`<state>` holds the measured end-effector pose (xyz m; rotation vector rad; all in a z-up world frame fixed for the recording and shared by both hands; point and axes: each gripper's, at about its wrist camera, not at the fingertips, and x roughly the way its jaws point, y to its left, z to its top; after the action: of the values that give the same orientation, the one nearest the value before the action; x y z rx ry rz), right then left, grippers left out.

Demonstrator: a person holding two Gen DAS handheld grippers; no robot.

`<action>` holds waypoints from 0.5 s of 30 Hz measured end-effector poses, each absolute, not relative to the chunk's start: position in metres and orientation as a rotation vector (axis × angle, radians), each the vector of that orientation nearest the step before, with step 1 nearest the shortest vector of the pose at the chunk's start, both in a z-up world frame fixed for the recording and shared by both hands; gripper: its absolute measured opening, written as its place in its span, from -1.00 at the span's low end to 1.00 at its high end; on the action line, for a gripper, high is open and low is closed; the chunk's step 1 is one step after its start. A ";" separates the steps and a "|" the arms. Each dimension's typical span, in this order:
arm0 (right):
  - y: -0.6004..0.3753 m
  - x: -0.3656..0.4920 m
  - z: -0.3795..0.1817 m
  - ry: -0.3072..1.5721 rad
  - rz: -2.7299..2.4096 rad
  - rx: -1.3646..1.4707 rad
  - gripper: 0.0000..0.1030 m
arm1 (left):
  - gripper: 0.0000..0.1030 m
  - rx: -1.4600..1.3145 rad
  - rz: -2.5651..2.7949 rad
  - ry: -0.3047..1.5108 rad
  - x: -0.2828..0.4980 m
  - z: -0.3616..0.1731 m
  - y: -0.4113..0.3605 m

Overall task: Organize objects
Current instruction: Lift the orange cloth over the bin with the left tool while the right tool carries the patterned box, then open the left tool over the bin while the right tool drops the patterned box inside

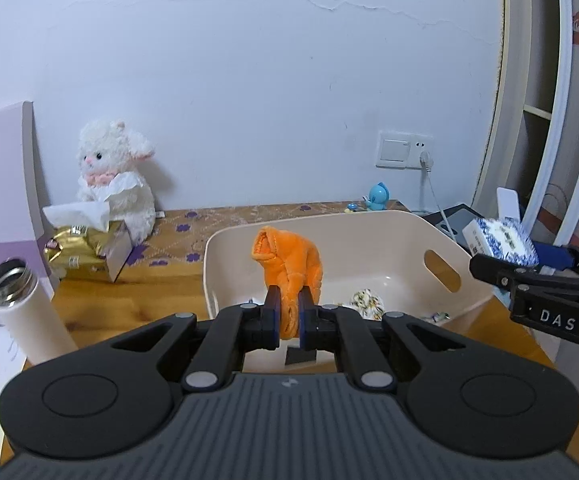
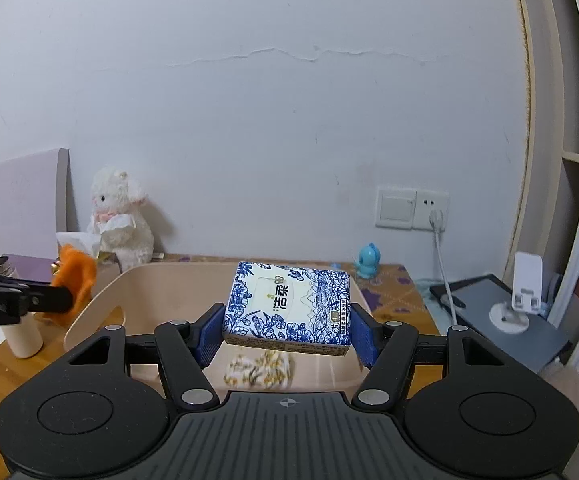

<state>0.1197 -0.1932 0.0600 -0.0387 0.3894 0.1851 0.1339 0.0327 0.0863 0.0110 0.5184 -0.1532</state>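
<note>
While both grippers hang over the beige bin (image 2: 101,300), each already has a catch: the left gripper (image 1: 289,316) is pinched tight on an orange plush cloth (image 1: 289,264), and the right gripper (image 2: 285,332) is clamped across the short sides of a blue-and-white tissue pack (image 2: 289,304). The cloth stands up ahead of the left fingers and flops over at the top, so it looks soft, light and shapeless; a bunched fold gives the firmest hold, and it will likely drop wherever it is let go. The tissue pack sits level between the blue pads (image 2: 211,336), directly above the bin's floor; it reads as light and squashy under its slick wrapper, so a squeeze on the flat ends, as here, seems safest against slipping. Below and ahead of the right gripper, a small patterned cloth bundle (image 2: 259,366) already lies in the bin. Off to the left gripper's left stand an open white flask (image 1: 25,312) and a white plush lamb (image 1: 117,176), well apart from the bin.
</note>
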 end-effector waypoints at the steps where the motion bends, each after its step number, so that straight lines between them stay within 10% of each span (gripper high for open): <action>1: -0.191 0.124 0.061 0.388 0.183 -0.044 0.19 | -0.81 0.017 -0.150 0.522 0.140 0.085 0.030; 15: -0.174 0.192 0.015 0.538 0.169 -0.076 0.19 | -0.81 0.018 -0.074 0.690 0.222 0.027 0.013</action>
<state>0.1921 -0.1737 0.0150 -0.0758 0.5384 0.1688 0.2224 0.0129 0.0270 0.0184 0.6902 -0.0739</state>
